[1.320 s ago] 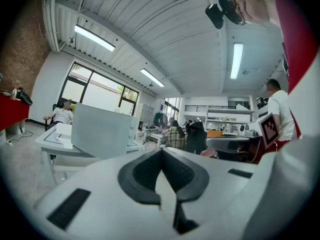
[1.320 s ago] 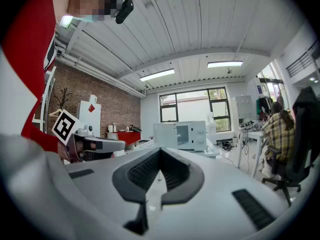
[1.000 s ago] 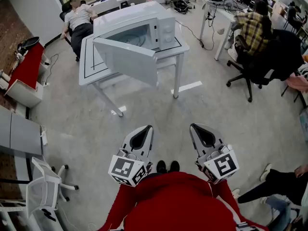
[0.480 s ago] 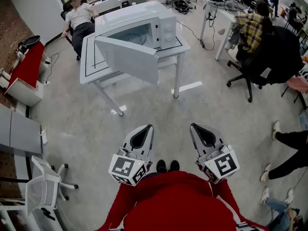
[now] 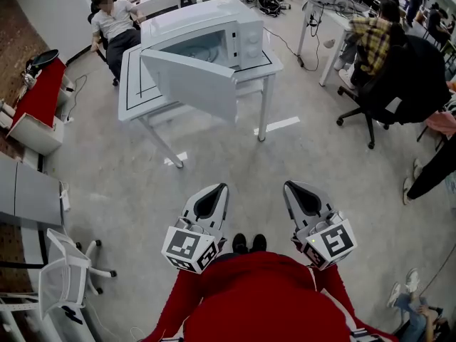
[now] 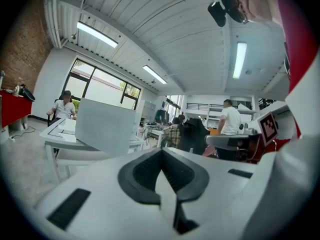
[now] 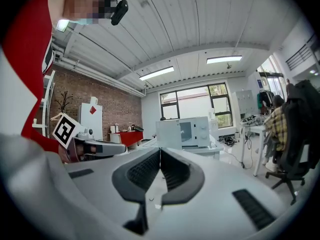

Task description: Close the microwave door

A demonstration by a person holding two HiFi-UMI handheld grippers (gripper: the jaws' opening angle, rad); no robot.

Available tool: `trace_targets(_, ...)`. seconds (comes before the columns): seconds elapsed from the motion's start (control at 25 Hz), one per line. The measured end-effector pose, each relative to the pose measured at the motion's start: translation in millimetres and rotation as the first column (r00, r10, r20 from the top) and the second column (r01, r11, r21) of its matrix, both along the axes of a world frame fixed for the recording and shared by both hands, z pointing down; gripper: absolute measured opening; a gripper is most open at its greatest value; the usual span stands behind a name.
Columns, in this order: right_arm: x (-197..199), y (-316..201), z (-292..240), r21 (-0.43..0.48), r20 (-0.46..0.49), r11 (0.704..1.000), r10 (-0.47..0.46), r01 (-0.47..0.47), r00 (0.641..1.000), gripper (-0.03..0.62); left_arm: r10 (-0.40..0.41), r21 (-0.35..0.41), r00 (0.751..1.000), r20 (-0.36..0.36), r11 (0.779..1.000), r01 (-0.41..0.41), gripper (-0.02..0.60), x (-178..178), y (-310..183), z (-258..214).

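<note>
On the white bench (image 5: 132, 95) at the far side of the room, the white microwave (image 5: 214, 27) stands with its door (image 5: 192, 84) swung wide open, towards the person. Well short of it, above the grey floor (image 5: 235, 159), the left claw (image 5: 212, 194) and the right claw (image 5: 298, 191) hang side by side. Each has its jaws pressed together, with nothing between them.
</note>
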State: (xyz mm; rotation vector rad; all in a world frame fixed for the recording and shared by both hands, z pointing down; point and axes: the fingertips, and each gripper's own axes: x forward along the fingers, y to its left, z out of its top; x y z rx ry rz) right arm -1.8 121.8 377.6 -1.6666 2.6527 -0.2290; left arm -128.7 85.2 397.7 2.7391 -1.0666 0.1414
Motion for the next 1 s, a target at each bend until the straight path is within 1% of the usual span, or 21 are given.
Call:
trace_targets(0.12,-1.6,-1.5,0.5,-0.003,-0.001,1.0,0.002,-0.002,1.0,0.014,0.0,-0.003,1.0,0.001,1.0,0.0,0.009,-2.6,-1.2,1.4)
trace_targets(0.24,-3.1,-2.6,5.9,-0.029,-0.018,1.0,0.004,-0.005,1.0,0.014,0.001,-0.006,1.0,0.001,1.0,-0.001,0.009,-5.2,-3.3,3.0)
trace_targets(0.52,-13.1,-11.0,3.9,-0.027,-0.02,1.0,0.003,-0.004,1.0,0.014,0.013,-0.008,1.0,-0.003,1.0,-0.013,0.009,-11.3,-10.0,6.3)
trace_targets(0.72,-19.1,-18.9,-1.9,-0.019,-0.029,1.0,0.023,-0.024,0.999,0.014,0.028,0.009,1.0,-0.003,1.0,-0.028,0.009,-18.9,-19.7,3.9)
trace_targets(1.0,-18.7,-20.8,7.0,-0.042,-0.061,0.998,0.046,-0.048,0.997,0.014,0.044,0.041,0.999,0.016,0.998,-0.045,0.009,-22.9,-38.9,-0.8)
